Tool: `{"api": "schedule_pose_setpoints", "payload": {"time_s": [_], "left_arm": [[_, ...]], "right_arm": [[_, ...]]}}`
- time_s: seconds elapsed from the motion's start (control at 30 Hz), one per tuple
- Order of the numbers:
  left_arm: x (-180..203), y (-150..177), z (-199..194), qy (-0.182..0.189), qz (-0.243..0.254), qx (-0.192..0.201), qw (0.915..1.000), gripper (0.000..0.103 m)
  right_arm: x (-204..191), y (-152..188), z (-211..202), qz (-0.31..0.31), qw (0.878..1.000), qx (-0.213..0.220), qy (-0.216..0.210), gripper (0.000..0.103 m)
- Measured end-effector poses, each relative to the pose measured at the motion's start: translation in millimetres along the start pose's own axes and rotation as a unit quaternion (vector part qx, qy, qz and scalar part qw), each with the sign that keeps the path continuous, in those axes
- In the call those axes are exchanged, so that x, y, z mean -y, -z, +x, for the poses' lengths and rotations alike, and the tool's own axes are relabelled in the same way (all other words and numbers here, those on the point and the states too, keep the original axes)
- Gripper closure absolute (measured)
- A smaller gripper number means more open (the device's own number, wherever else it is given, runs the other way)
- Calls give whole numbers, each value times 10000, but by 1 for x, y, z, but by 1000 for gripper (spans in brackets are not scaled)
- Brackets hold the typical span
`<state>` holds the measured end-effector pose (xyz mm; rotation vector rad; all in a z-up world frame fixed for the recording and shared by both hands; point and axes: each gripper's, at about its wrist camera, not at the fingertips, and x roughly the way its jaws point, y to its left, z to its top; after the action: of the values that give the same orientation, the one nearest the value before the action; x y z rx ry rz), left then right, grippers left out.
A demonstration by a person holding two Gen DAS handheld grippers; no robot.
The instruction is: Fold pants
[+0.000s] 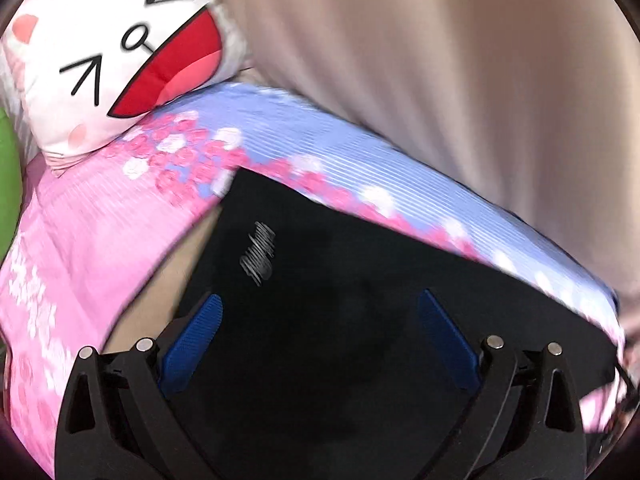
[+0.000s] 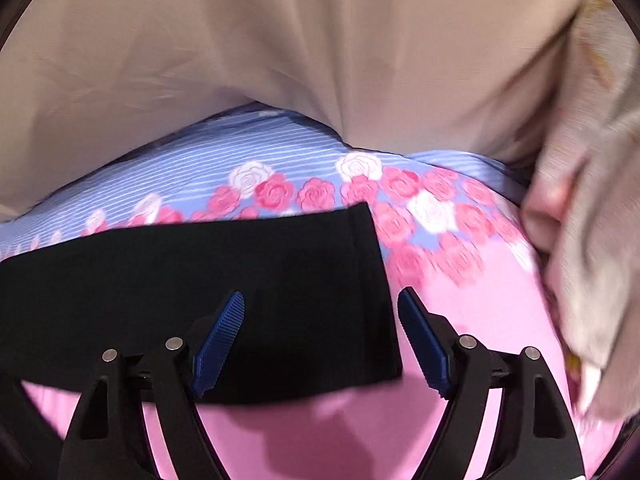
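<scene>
Left tongs point(image 1: 320, 316): spread wide, nothing between the ribbed blue pads point(image 1: 210, 320), poised over the black pants point(image 1: 360, 300). From this wrist view it cannot be told whether the pads touch the cloth.

Right tongs point(image 2: 320, 316): likewise released, straddling the hem end of the pants point(image 2: 240, 288); the left pad point(image 2: 224, 332) lies over black fabric, the right pad point(image 2: 420, 336) over the bedsheet point(image 2: 480, 320) just beside the hem edge.

The pants lie flat on the bed as a dark, matte, roughly rectangular panel with a straight stitched hem. A pale script logo point(image 1: 260, 252) on them is smeared by motion blur and unreadable. The near edge of the garment is hidden behind the tong frames in both views.

The bedsheet is finely striped cotton, lilac-blue at the far side and pink nearer, divided by a band of pink and white printed roses point(image 2: 320, 192). A beige curtain point(image 2: 280, 40) hangs in soft vertical folds behind the bed. A white plush cushion point(image 1: 120, 52) printed with a laughing cat face rests at the bed's far left corner, beside a green object point(image 1: 8, 184) cut off by the frame. At right, a blurred grey-beige fabric point(image 2: 600, 240) cannot be identified.
</scene>
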<state>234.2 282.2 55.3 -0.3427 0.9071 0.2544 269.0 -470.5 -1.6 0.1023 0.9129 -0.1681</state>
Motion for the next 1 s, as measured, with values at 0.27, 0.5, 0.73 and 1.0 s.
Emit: {"api": "schedule_pose_setpoints", "payload": {"time_s": [0.27, 0.5, 0.73, 1.0], "left_arm": [[-28, -50, 90, -572, -80, -532, 9969, 6], [-14, -58, 98, -482, 213, -442, 9976, 53], [2, -46, 23, -155, 559, 194, 9981, 82], [-50, 14, -104, 513, 599, 741, 9941, 83]], "right_arm": [[-11, -27, 37, -183, 9997, -138, 34, 23], [-8, -19, 17, -2, 9997, 54, -253, 94], [-5, 2, -65, 148, 9955, 825, -433, 96], [8, 52, -169, -80, 9880, 1430, -586, 96]]}}
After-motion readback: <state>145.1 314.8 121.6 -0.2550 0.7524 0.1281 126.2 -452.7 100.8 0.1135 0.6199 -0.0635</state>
